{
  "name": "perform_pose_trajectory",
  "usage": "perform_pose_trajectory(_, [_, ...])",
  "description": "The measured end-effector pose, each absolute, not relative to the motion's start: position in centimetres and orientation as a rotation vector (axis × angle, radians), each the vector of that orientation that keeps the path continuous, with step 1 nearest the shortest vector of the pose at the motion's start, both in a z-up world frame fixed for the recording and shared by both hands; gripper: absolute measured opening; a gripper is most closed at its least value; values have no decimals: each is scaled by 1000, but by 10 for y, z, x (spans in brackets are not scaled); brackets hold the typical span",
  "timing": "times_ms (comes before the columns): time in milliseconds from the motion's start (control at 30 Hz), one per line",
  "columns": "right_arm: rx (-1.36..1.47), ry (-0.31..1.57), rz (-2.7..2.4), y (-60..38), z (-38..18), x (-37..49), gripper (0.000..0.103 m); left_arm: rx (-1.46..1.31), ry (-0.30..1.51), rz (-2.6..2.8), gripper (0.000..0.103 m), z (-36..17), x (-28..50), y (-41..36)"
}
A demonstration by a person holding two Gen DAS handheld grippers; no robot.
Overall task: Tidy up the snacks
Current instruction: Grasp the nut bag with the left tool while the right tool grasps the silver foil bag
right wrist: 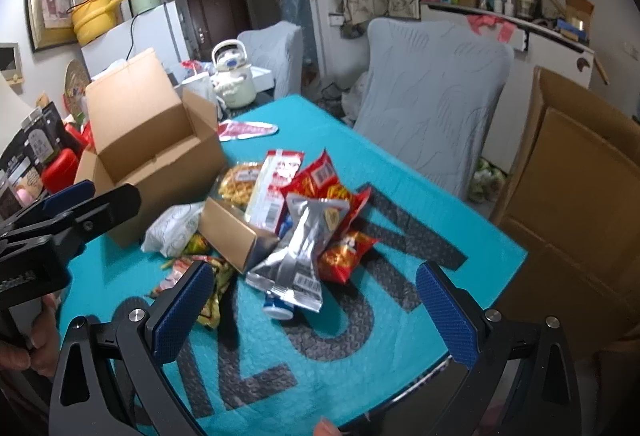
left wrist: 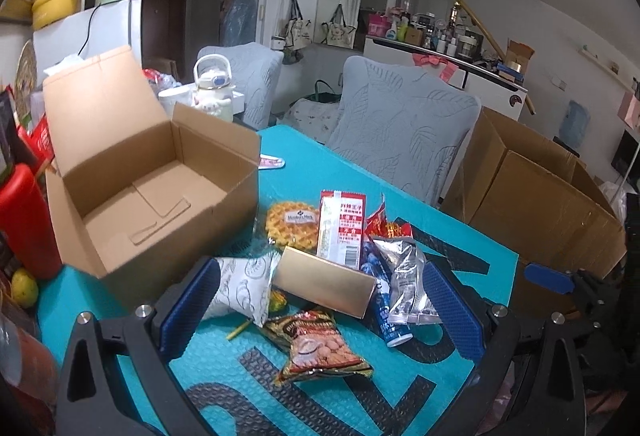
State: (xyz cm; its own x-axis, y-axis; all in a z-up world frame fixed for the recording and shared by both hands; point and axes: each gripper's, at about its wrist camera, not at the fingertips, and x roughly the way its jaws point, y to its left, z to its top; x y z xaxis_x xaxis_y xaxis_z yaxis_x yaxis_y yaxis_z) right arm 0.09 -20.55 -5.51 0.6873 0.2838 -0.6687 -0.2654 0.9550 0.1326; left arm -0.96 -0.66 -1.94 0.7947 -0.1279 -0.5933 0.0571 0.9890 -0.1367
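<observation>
Left gripper (left wrist: 320, 308) spread wide, empty, hovering over the pile. Right gripper (right wrist: 316, 308) likewise spread, holding nothing. Between the left pads: one white pouch (left wrist: 240, 288), one gold carton (left wrist: 326, 282), one nut bag (left wrist: 320, 348), one silver packet (left wrist: 408, 276), one blue tube (left wrist: 384, 312). Beyond: one waffle (left wrist: 290, 224), one red-white box (left wrist: 342, 228), one red bag (right wrist: 332, 192). One open box (left wrist: 160, 196) left of the pile, empty, on the teal mat (left wrist: 400, 176).

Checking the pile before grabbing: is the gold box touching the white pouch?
Touching. In the left wrist view the gold box has its left end against the white pouch.
</observation>
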Motion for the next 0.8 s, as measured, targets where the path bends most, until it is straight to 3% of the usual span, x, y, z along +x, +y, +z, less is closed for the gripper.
perform_pose_trajectory(667, [23, 833, 396, -225, -107, 31, 103, -134, 911, -17, 102, -106, 25, -25])
perform_pose_trajectory(767, [18, 845, 394, -227, -112, 31, 103, -136, 941, 2, 89, -115, 30, -23])
perform_pose_trajectory(800, [22, 850, 394, -228, -113, 32, 103, -134, 960, 16, 78, -119, 33, -21])
